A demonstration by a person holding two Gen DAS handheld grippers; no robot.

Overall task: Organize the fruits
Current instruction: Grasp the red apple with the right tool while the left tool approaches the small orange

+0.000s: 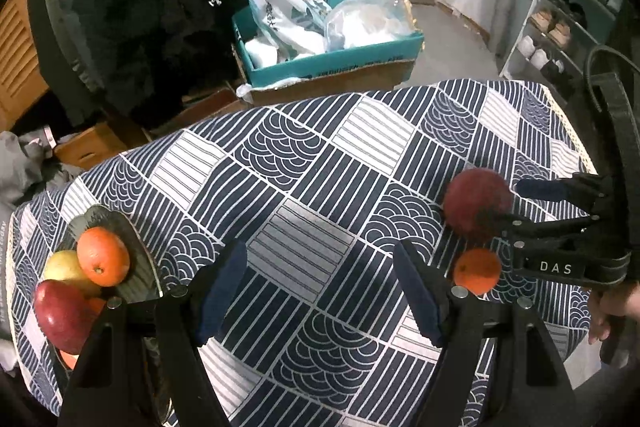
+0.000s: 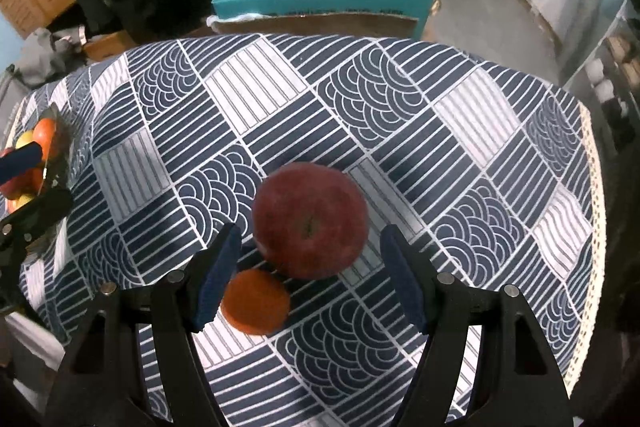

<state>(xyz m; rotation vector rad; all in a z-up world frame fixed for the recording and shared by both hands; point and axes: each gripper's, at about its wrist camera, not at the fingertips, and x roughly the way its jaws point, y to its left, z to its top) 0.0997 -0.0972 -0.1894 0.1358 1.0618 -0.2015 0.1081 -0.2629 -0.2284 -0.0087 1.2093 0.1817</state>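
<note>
Two fruits lie loose on the worktop (image 2: 460,131) under its navy-and-white patterned cloth: one large dark-red apple (image 2: 310,221) and one small round orange (image 2: 256,301) touching it at seven o'clock. The right hand-held gripper (image 2: 310,279) hangs released above both, pads clear of them. The left hand-held gripper (image 1: 320,291) is released too, over bare cloth. At nine o'clock, a dark glass plate (image 1: 138,277) carries at least four fruits: two oranges, one red apple, one yellow apple.
</note>
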